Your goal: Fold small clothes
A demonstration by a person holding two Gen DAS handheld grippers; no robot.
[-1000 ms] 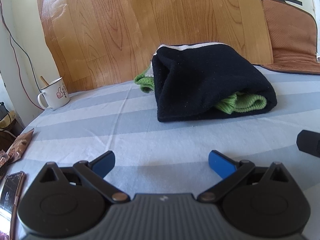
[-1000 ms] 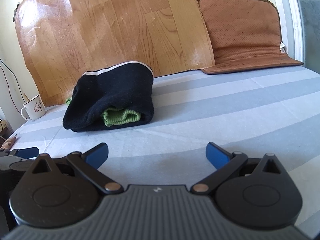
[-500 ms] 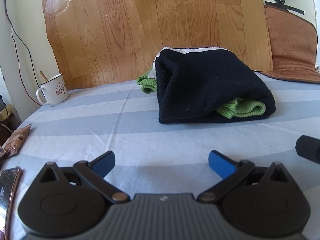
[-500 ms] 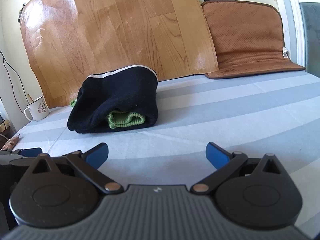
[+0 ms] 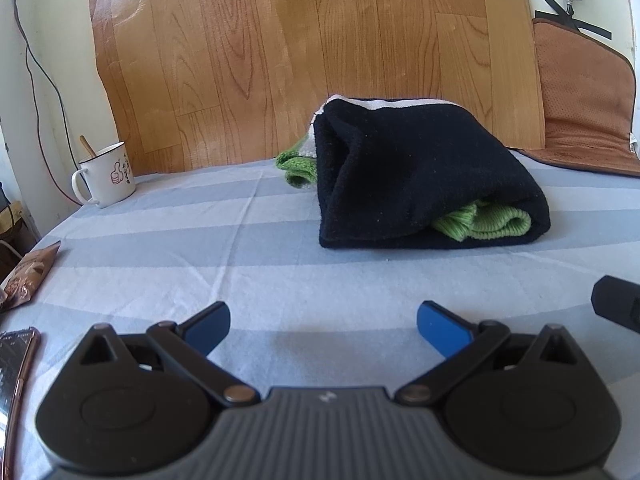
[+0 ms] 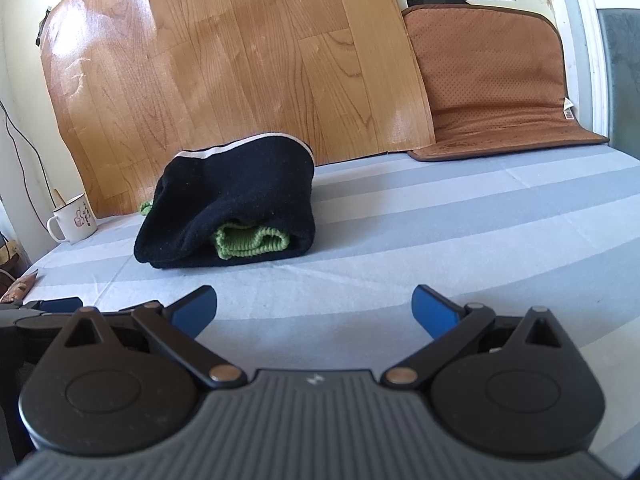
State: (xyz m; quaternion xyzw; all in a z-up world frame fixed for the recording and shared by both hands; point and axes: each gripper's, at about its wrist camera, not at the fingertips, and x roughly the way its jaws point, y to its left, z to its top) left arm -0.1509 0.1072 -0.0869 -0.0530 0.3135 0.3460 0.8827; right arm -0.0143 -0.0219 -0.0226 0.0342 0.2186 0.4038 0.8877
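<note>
A black garment lies folded into a thick bundle on the blue-and-white striped cloth, with green knit cuffs poking out at its front and back left. It also shows in the right wrist view. My left gripper is open and empty, low over the cloth, well short of the bundle. My right gripper is open and empty, also short of the bundle and to its right. The left gripper's tip shows at the right view's left edge.
A white enamel mug stands at the back left. A snack packet and a phone lie at the left edge. A wood-pattern sheet and a brown cushion lean against the back wall.
Both grippers have drawn back and tilted up a little, so the folded bundle sits lower and farther in both views. Both stay open. The bundle has not moved.
</note>
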